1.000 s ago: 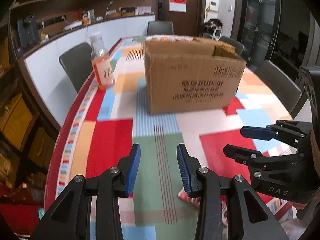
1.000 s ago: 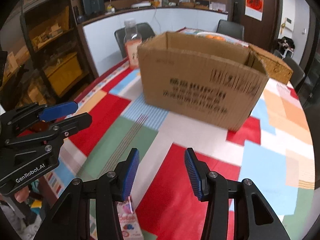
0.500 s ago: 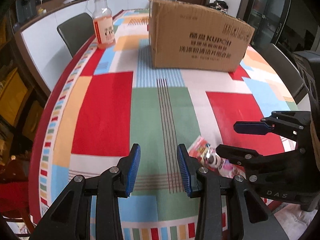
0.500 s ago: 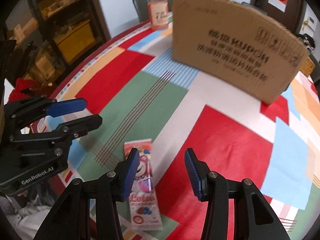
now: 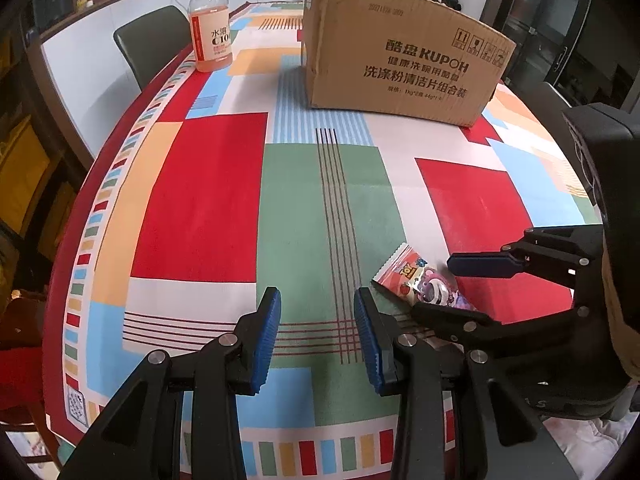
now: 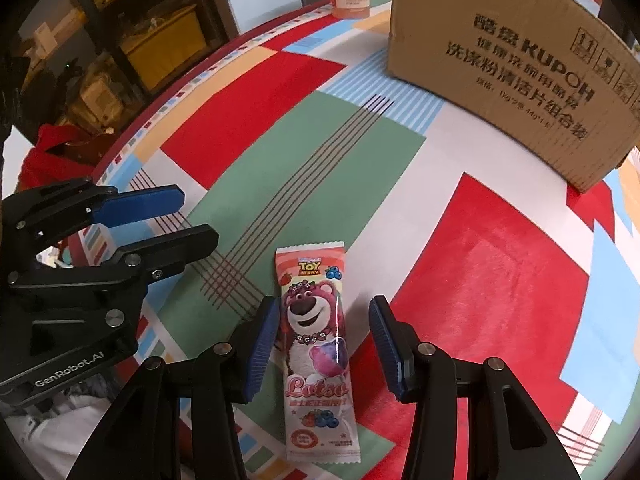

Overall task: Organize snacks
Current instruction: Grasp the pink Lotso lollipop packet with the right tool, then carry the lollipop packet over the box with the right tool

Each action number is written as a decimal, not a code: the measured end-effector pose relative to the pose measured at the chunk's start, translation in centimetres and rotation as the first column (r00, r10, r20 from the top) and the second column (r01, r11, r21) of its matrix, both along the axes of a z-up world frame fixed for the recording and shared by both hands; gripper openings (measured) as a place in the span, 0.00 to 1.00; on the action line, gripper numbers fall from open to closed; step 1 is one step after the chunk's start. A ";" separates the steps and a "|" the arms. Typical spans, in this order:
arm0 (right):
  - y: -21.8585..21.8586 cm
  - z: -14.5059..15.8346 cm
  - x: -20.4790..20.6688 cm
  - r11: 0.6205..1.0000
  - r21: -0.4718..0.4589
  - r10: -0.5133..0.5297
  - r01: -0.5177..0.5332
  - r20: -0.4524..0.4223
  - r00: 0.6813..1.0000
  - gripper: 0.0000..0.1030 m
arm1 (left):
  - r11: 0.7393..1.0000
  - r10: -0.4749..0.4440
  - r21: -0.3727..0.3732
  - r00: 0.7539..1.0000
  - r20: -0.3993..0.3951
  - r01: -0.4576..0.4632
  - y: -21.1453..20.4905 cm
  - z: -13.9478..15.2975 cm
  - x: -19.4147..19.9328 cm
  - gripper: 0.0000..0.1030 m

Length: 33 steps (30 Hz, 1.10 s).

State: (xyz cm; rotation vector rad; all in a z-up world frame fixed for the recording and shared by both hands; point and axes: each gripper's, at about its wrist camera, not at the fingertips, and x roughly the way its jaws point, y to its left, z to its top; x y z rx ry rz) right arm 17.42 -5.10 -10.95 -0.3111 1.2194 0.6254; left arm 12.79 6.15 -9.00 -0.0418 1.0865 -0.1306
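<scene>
Across patchwork tabletop [image 5: 208, 200]: cardboard box [image 5: 404, 60] at far end, likely snack destination. Right gripper [image 6: 324, 340] poised over snack packet [image 6: 316, 344], fingers spread either side, not pinching. Left gripper [image 5: 316, 332] alongside, fingers apart, empty.

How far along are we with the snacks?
Early. Nothing looks done from here; what the cardboard box holds can't be seen. In hand: the right gripper straddles the snack packet lying flat on the table, jaws open. Left gripper empty. Left: grip, lift, box it.
</scene>
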 end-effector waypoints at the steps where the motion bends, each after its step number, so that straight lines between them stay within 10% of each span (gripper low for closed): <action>1: 0.0 -0.1 0.0 1.000 -0.002 0.002 -0.002 -0.001 1.000 0.47 | 1.000 0.000 -0.002 1.000 -0.002 0.000 0.0 -0.1 0.0 0.36; 33: -2.9 3.6 1.3 0.992 0.046 -0.126 0.121 0.150 0.981 0.31 | 0.999 -0.032 0.022 0.994 0.101 0.030 -1.3 3.1 1.8 0.36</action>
